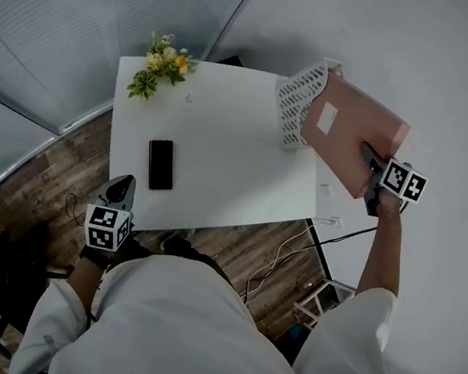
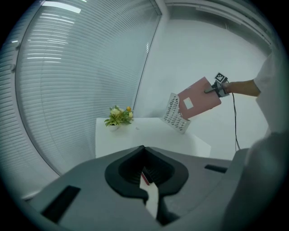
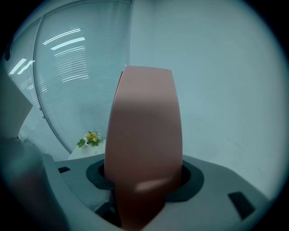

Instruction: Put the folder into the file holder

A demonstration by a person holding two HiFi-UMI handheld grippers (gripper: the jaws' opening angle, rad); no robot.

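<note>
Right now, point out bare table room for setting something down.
Free: the wide stretch of table between phone and file holder, and the near right corner. Crowded: far right, around holder and folder; flowers fill the far left corner.

White square table (image 1: 229,164): yellow-green flower bunch (image 1: 160,70) is set at far-left corner, black flat phone (image 1: 161,164) nr front-left, white perforated file holder (image 1: 297,104) at far-right corner; pink card folder (image 1: 349,147) is tilted w/ lower end at holder's mouth, overhanging table's right edge.
</note>
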